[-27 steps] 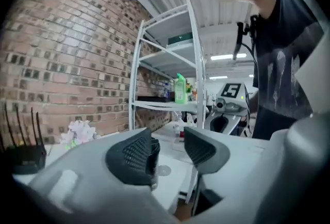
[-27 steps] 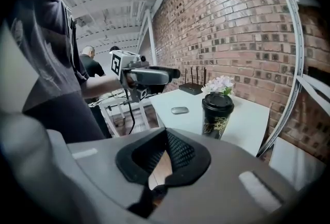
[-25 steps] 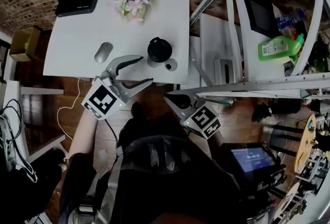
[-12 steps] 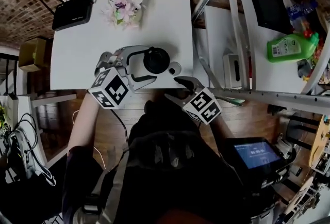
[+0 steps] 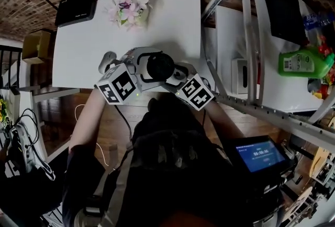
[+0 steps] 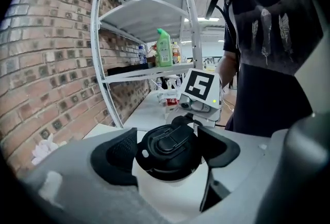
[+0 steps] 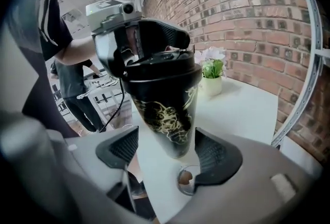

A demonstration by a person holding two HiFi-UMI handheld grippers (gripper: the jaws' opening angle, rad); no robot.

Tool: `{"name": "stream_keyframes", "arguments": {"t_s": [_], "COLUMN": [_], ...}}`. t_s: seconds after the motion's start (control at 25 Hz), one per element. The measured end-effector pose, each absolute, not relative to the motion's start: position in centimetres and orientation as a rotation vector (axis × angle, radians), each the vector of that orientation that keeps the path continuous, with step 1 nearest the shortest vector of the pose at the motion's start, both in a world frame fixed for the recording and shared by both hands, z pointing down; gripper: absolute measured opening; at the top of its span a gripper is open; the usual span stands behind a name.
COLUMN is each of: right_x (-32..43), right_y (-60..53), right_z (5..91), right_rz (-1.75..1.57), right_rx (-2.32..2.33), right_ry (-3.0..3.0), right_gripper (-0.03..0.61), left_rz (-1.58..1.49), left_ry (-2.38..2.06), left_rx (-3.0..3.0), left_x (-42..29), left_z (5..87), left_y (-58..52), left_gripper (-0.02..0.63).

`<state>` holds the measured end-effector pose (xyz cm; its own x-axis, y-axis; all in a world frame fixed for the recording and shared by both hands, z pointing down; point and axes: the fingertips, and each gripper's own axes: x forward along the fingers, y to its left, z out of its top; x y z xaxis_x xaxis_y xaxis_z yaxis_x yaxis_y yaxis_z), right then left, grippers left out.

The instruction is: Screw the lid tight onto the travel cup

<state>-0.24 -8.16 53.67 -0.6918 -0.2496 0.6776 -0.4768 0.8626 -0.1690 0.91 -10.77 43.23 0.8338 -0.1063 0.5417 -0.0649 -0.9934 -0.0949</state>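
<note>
The travel cup (image 7: pixel 164 107) stands upright near the 6 o'clock edge of the white table (image 5: pixel 172 16), with the lid (image 6: pixel 167 146) on top. The left gripper (image 6: pixel 167 158), entering from 8 o'clock, has its jaws spread either side of the lid. The right gripper (image 7: pixel 166 155), entering from 4 o'clock, has its jaws spread either side of the cup's lower body, with gaps visible.

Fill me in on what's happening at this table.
A person works at the white table with a hand-held gripper in each hand. The left hand-held gripper has its jaws around the black lid sitting on the travel cup; whether they press it can't be told. The right hand-held gripper straddles the cup's lower body, jaws apart, not gripping.
</note>
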Motion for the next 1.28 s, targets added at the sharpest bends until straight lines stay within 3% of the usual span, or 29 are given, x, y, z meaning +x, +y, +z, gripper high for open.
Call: {"name": "stream_keyframes", "arguments": {"t_s": [0.28, 0.8, 1.28], "right_x": [-2.2, -1.9, -1.7], "right_y": [-9.5, -9.8, -9.6], "right_z": [54.2, 54.9, 55.1], "right_rz": [0.397, 0.433, 0.419], "right_rx": [0.499, 0.566, 0.522], "right_ry": [-2.379, -2.376, -2.357], "right_gripper": [0.374, 0.367, 0.362], "left_rz": [-0.754, -0.693, -0.866], "left_ry": [0.174, 0.602, 0.123], "left_rx": [-2.987, -3.006, -2.988], "left_x": [1.1, 1.3, -1.5], "left_z": [43.0, 42.9, 41.1], "left_y": [-11.0, -11.6, -10.6], "left_gripper": [0.374, 0.370, 0.376]}}
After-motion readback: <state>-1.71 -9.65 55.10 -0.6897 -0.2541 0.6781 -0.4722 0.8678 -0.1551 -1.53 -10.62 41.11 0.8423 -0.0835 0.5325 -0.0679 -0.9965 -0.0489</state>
